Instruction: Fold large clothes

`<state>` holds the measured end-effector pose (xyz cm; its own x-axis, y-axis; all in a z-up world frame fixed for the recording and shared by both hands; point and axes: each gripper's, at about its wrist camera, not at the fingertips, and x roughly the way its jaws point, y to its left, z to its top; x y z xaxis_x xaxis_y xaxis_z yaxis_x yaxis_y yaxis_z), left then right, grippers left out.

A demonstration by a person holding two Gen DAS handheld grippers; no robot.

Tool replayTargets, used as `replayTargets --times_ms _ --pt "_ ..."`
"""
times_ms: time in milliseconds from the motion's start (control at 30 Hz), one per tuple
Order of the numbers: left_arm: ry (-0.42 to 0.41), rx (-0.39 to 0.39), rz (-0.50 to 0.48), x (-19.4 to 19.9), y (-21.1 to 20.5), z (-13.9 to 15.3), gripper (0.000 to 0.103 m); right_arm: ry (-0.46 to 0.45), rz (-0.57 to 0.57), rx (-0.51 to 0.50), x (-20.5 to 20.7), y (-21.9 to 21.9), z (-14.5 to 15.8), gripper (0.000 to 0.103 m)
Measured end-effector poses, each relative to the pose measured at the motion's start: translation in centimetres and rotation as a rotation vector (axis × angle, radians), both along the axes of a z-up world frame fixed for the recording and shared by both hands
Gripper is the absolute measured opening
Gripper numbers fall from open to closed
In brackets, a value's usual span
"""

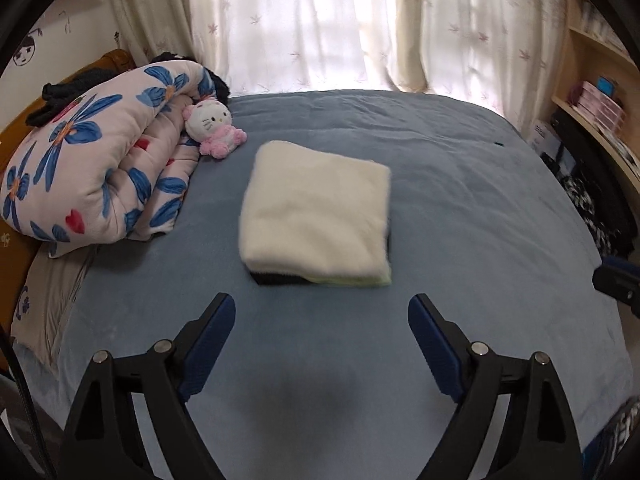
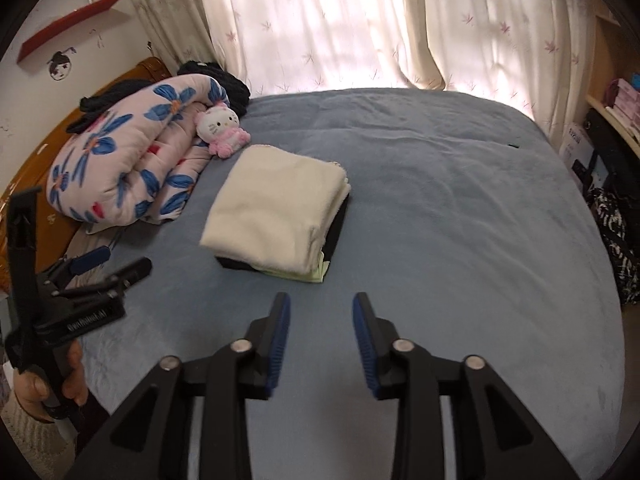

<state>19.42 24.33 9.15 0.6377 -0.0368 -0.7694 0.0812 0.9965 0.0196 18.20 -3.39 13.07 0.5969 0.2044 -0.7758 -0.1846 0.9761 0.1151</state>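
A folded cream fleece garment [image 1: 316, 212] lies on top of a small stack with a pale green piece and a black piece under it, in the middle of the blue bed [image 1: 460, 208]. It also shows in the right wrist view [image 2: 276, 208]. My left gripper [image 1: 322, 308] is open and empty, hovering just short of the stack's near edge. It also shows at the left of the right wrist view [image 2: 116, 266]. My right gripper [image 2: 320, 306] is open and empty, hovering near the stack's near right corner.
A rolled floral quilt [image 1: 96, 172] and a Hello Kitty plush [image 1: 214, 128] lie at the bed's left side, with dark clothes [image 2: 224, 80] behind. Curtains [image 1: 320, 20] hang behind the bed. Shelves and bags [image 1: 592, 184] stand to the right.
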Motion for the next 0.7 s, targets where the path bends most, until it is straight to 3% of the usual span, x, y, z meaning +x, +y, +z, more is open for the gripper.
replayTargets --times_ms 167,367,700 --pt "0.033 -0.013 -0.028 -6.0 -2.7 -0.4 0.087 -0.015 -0.002 -0.030 -5.5 -1.7 -0.6 0.050" --pt "-0.027 -0.019 -0.077 -14.1 -6.4 -1.8 0.087 -0.013 -0.035 -0.048 -10.8 -3.8 -3.9 0.050" --pt "0.011 -0.080 -0.031 -19.8 -10.2 -7.2 0.087 -0.078 -0.176 -0.033 -18.4 -6.2 -9.4 0.050"
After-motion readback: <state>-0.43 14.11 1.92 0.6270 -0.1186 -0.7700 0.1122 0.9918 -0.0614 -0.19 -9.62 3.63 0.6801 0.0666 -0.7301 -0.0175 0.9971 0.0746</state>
